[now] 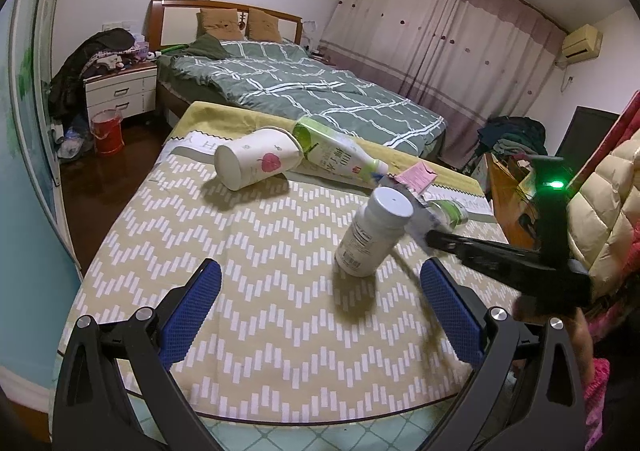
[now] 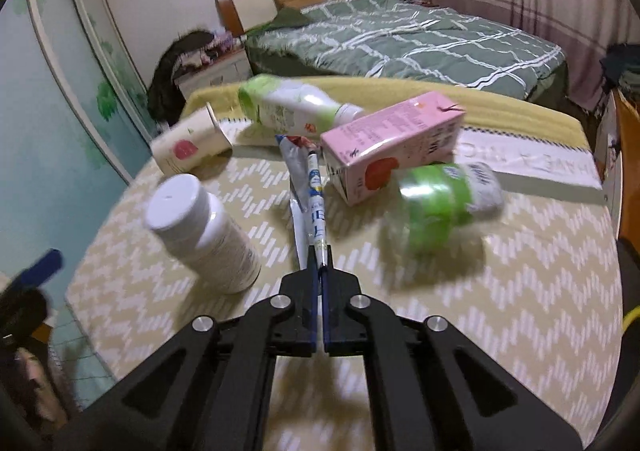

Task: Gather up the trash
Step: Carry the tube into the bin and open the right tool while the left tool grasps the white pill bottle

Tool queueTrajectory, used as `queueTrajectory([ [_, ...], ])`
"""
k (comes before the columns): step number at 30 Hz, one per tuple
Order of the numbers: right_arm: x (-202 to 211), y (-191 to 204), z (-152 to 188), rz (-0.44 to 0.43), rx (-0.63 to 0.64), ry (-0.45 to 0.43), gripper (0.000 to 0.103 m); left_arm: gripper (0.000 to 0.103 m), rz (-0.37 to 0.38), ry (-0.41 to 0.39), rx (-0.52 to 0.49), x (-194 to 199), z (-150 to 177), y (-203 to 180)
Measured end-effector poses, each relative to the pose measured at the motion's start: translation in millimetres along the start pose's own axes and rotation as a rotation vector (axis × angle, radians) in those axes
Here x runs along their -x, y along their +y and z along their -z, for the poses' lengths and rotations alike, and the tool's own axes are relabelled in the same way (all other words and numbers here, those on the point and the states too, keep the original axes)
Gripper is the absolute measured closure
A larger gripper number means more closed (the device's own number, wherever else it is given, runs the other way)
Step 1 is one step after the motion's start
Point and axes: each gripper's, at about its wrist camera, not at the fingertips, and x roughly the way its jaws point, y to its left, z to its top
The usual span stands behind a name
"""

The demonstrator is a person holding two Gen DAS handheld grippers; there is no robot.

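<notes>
Flattened foil wrapper [image 2: 310,187] sits clamped in the right claw [image 2: 320,271], lifted over the worktop [image 2: 500,291] just right of the white pill bottle [image 2: 208,231]. Pink carton [image 2: 392,147] and green-labelled bottle [image 2: 440,203] lie beyond the wrapper. Left claw [image 1: 320,295] stands apart, empty, near that pill bottle.

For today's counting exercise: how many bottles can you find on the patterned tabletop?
3: a white pill bottle upright at the left, a green-and-white drink bottle lying at the back, a clear green-banded bottle lying right. Others may hide.
</notes>
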Motion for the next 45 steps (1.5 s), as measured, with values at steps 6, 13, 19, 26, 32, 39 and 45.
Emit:
queueTrajectory([
  [6,54.5,-17.5,24.4,-0.038,-0.071,-0.097,0.102,0.005,0.015,0.016,-0.036,-5.6,2.8,-14.8],
  [13,114.1,-53.7,54.5,0.010,-0.155,-0.202,0.102,0.005,0.033,0.042,-0.084,-14.1,5.5,-37.3],
  [19,155.3,-118.1,92.9,0.196,-0.289,-0.250,0.102,0.005,0.040,0.059,-0.115,-21.7,6.0,-53.7],
  [26,176.4,-207.1,144.0,0.432,-0.516,-0.235,0.102,0.005,0.035,0.094,-0.134,-46.9,-0.2,-63.2],
  [32,175.3,-241.3,166.8,0.557,-0.605,-0.210,0.096,0.005,0.021,0.122,-0.168,-76.3,-12.8,-73.3],
  [39,176.5,-243.5,174.5,0.580,-0.616,-0.217,0.086,0.005,0.019,0.188,-0.190,-113.6,-19.7,-80.9],
  [45,175.0,-238.8,171.8,0.576,-0.609,-0.223,0.081,0.005,0.000,0.228,-0.180,-136.2,-19.6,-75.8],
])
